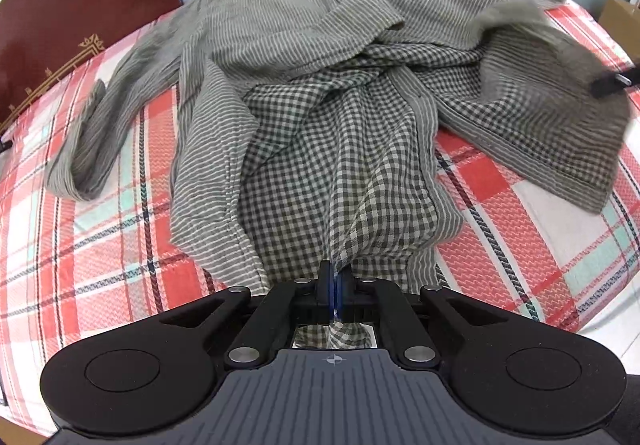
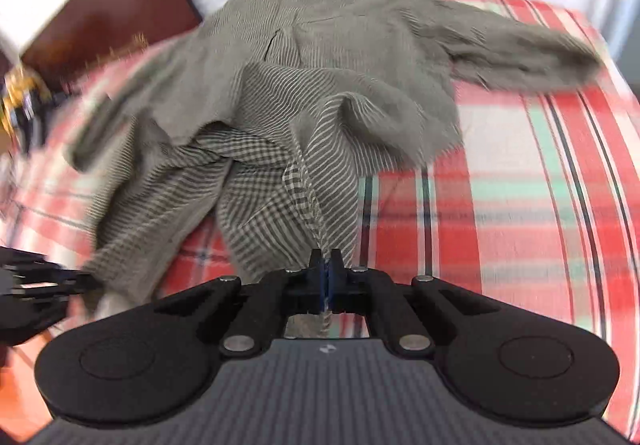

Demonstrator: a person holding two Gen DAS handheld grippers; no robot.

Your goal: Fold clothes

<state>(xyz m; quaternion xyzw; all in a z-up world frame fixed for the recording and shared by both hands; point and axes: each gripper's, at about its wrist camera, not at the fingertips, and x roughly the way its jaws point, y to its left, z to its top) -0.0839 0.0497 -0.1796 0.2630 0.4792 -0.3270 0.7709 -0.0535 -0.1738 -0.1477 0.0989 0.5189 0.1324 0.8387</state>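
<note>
On my left wrist view, the left gripper sits at the bottom centre of the frame with its fingers pinched together on a gathered fold of the shirt's checked lining. The shirt is olive with fine pale stripes outside and a small gingham check inside; it lies rumpled across the middle and top of the frame on the bed, which carries a red, white and mint plaid sheet. One sleeve trails down toward the left edge. At the right edge I can see the tip of the right gripper, blurred, touching the raised flap of the shirt. A dark red headboard fills the upper left corner.

On my right wrist view, the right gripper is clamped on a hemmed edge of the shirt, the cloth rising taut from between the closed fingers. The shirt spreads over the centre and upper half of this blurred frame, one sleeve reaching to the upper right over the bed. The left gripper shows as a dark smear at the lower left edge, against the shirt's lower corner. The headboard stands at the upper left.
</note>
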